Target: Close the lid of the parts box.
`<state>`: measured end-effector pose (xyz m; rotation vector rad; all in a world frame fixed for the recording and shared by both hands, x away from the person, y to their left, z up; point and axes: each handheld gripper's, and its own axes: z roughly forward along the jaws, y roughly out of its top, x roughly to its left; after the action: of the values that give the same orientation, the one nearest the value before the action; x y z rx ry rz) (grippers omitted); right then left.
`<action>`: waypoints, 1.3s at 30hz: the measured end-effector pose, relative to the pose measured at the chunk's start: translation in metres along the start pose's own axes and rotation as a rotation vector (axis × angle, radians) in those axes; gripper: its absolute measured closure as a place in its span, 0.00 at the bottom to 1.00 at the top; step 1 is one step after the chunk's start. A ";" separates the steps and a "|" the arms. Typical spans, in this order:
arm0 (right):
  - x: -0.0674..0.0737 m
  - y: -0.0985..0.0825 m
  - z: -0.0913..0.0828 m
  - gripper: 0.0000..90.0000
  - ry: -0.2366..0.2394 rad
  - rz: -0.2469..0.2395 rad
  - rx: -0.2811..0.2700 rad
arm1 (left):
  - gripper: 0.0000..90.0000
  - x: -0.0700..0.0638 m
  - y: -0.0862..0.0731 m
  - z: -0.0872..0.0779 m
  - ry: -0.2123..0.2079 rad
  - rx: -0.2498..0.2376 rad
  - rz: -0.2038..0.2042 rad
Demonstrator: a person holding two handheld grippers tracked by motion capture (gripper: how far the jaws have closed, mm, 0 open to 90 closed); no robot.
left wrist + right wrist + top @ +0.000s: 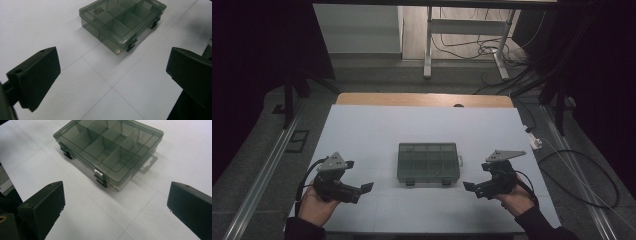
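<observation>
1. High view: white table point(362, 135) filled frame centre, with a wooden strip along its far edge and dark room around it; desk legs and loose cables lay on the floor at the top. The compartment box point(428, 162) sat closed at mid-frame. Left gripper point(367, 188) was lower left, right gripper point(468, 187) lower right, each well apart from the box, with bare sheet between.
2. Left gripper view: jaws stood wide, nothing between them. The box point(122, 21) was at upper centre, latches facing lower right; open white surface ran below it.
3. Right gripper view: jaws were wide and empty. The box point(108, 148) was at upper centre, its hang tab at right; the table edge showed at far left.
</observation>
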<state>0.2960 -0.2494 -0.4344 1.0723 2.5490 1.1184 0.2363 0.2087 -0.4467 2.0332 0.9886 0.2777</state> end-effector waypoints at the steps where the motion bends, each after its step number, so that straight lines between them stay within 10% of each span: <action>1: 0.000 -0.001 -0.001 0.02 -0.001 -0.001 -0.002 | 0.00 0.000 -0.001 -0.001 -0.001 -0.001 -0.004; 39: -0.015 -0.039 -0.036 0.00 -0.055 0.067 -0.024 | 0.00 0.004 -0.025 -0.030 0.000 -0.046 -0.075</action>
<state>0.2713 -0.2982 -0.4377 1.1741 2.4682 1.1167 0.2099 0.2384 -0.4477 1.9502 1.0471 0.2579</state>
